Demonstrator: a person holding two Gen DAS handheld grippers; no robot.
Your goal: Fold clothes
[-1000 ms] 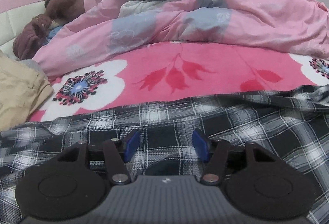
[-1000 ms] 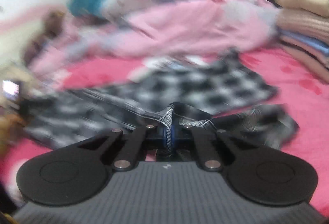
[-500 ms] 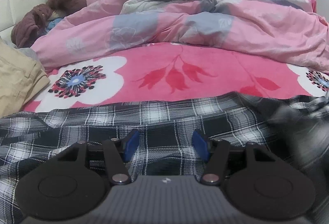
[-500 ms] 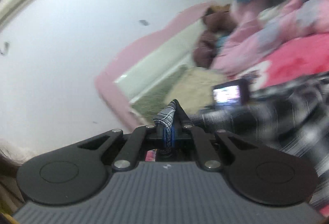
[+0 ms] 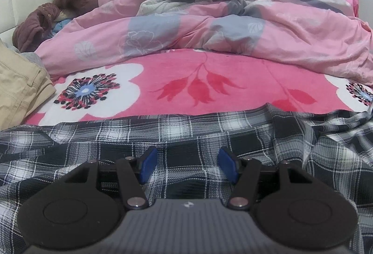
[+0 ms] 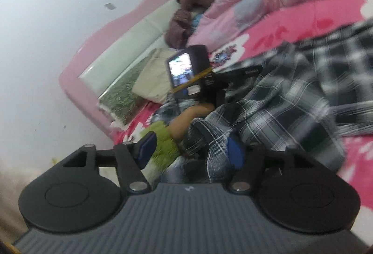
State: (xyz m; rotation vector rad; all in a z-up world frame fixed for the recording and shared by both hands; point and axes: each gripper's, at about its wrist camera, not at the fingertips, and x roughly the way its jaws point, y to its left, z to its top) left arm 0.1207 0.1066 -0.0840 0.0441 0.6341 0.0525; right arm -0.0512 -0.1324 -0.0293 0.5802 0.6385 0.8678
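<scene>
A black-and-white plaid garment (image 5: 186,135) lies spread across the pink floral bed. My left gripper (image 5: 187,165) is open and rests low over the cloth, with nothing between its blue pads. In the right wrist view the same plaid garment (image 6: 291,95) is bunched and folded over. My right gripper (image 6: 190,149) is open, and a fold of the plaid cloth drapes loosely against its right blue pad (image 6: 234,151). The left gripper with its lit screen (image 6: 186,72) shows ahead, held by a hand over the cloth.
A pink floral bedsheet (image 5: 198,81) covers the bed. A heaped pink duvet (image 5: 209,30) lies behind. A brown plush toy (image 5: 58,9) sits far left by the headboard (image 6: 112,49). Folded beige clothes (image 5: 18,88) lie at left. A green fuzzy item (image 6: 163,135) lies near my right gripper.
My right gripper has opened and let go of the plaid cloth after carrying it across toward the left side. My left gripper stayed open and edged slightly forward.
</scene>
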